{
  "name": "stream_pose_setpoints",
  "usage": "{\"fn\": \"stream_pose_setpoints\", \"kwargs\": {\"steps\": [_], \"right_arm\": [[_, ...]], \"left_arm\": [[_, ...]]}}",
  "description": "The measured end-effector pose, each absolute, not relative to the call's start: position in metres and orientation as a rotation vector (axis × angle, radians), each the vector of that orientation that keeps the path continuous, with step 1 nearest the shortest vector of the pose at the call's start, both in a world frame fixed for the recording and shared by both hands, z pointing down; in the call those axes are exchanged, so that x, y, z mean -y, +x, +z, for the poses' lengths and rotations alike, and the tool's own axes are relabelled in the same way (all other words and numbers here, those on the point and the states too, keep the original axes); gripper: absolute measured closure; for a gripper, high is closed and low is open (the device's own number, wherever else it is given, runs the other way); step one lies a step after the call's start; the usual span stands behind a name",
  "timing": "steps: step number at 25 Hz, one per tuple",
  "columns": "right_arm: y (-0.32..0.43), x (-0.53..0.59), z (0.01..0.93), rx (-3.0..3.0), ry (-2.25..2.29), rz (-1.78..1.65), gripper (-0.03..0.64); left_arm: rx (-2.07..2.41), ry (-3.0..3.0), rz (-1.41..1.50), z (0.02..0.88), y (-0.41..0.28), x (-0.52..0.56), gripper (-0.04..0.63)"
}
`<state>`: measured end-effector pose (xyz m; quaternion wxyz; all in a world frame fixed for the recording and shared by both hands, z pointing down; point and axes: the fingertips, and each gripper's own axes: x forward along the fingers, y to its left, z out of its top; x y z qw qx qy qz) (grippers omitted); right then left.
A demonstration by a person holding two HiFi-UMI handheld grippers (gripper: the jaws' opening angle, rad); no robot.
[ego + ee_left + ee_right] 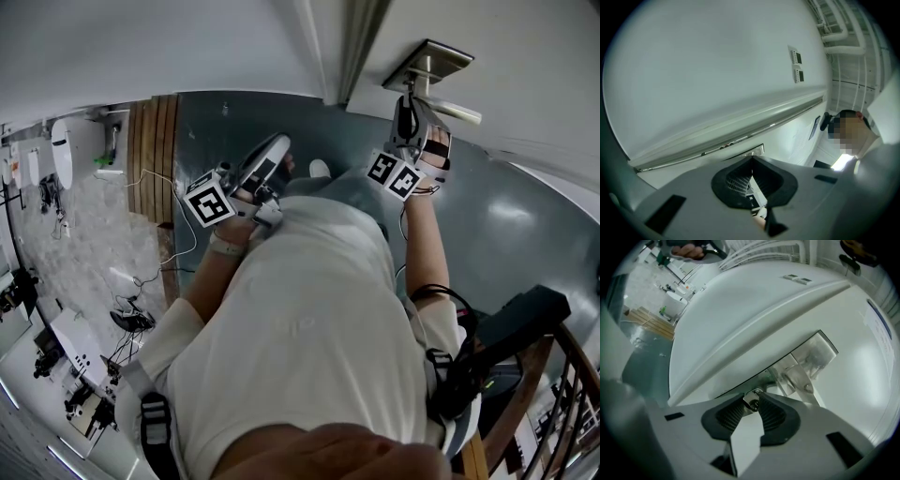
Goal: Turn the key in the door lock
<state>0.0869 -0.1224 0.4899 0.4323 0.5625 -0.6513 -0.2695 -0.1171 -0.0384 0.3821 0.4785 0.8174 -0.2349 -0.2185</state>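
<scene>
Your right gripper (752, 395) is clenching the small silver metal key (752, 402) by its tips only; twisting off-axis risks it slipping.

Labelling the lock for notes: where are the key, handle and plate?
key (752, 402): right gripper view, its shiny head.
handle (459, 113): head view, middle of the lever.
plate (820, 350): right gripper view, its flat face.
</scene>
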Motion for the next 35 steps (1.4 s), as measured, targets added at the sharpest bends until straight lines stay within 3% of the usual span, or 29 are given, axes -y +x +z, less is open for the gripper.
{"fn": "stream_pose_setpoints", "kwargs": {"steps": [7, 11, 13, 21, 28, 35], "right_arm": [[0.090, 0.124, 0.487, 1.777, 1.556, -0.466, 0.523], [0.093, 0.126, 0.487, 2.000, 1.690, -0.133, 0.527], [0.097, 0.127, 0.488, 2.171, 1.802, 0.174, 0.560], [0.105, 0.127, 0.489, 2.565, 1.954, 1.256, 0.560], [0.113, 0.123, 0.503, 2.577, 1.807, 2.633, 0.578], [0.111, 0.124, 0.510, 2.492, 1.470, 3.288, 0.578]], "left_arm": [[0.572, 1.997, -0.533, 0.382, -0.117, 0.038, 0.586], [0.575, 1.998, -0.533, 0.382, -0.118, 0.039, 0.586], [0.574, 1.998, -0.533, 0.382, -0.118, 0.040, 0.586], [0.580, 2.001, -0.535, 0.383, -0.119, 0.039, 0.588], [0.583, 1.996, -0.540, 0.383, -0.120, 0.038, 0.586], [0.581, 1.991, -0.536, 0.384, -0.121, 0.038, 0.586]]}}
